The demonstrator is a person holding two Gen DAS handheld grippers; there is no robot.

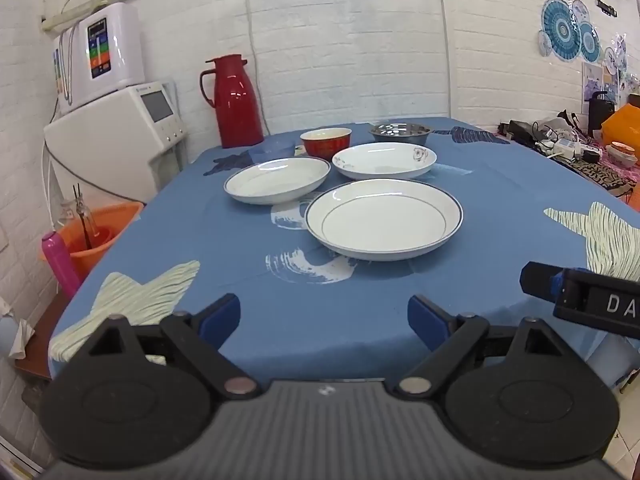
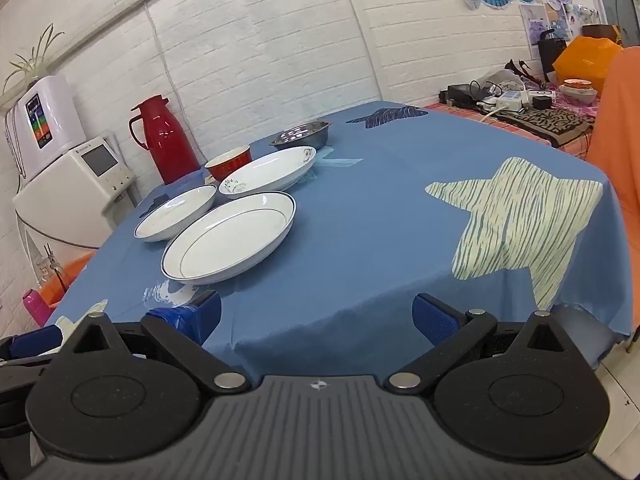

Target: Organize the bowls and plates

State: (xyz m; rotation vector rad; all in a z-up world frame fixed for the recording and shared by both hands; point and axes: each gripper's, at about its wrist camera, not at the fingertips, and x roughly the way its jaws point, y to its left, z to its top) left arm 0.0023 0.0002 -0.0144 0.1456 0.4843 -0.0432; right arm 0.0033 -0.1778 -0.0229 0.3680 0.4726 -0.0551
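On the blue tablecloth lie three white plates: a large blue-rimmed plate (image 1: 384, 222) (image 2: 229, 237) nearest, a smaller blue-rimmed plate (image 1: 277, 179) (image 2: 175, 212) to its left, and a flower-patterned plate (image 1: 384, 160) (image 2: 267, 172) behind. Farther back stand a red bowl (image 1: 326, 142) (image 2: 228, 163), a steel bowl (image 1: 400, 133) (image 2: 301, 135) and a clear blue bowl (image 1: 272, 150). My left gripper (image 1: 324, 322) hovers open at the table's near edge, holding nothing. My right gripper (image 2: 318, 320) is open too, right of the left one, and shows in the left wrist view (image 1: 580, 296).
A red thermos jug (image 1: 231, 102) (image 2: 162, 140) stands at the table's back left. White appliances (image 1: 116, 136) sit left of the table, with an orange basket (image 1: 94, 236) and pink bottle (image 1: 60, 264) below. A cluttered side table (image 2: 532, 108) is at far right.
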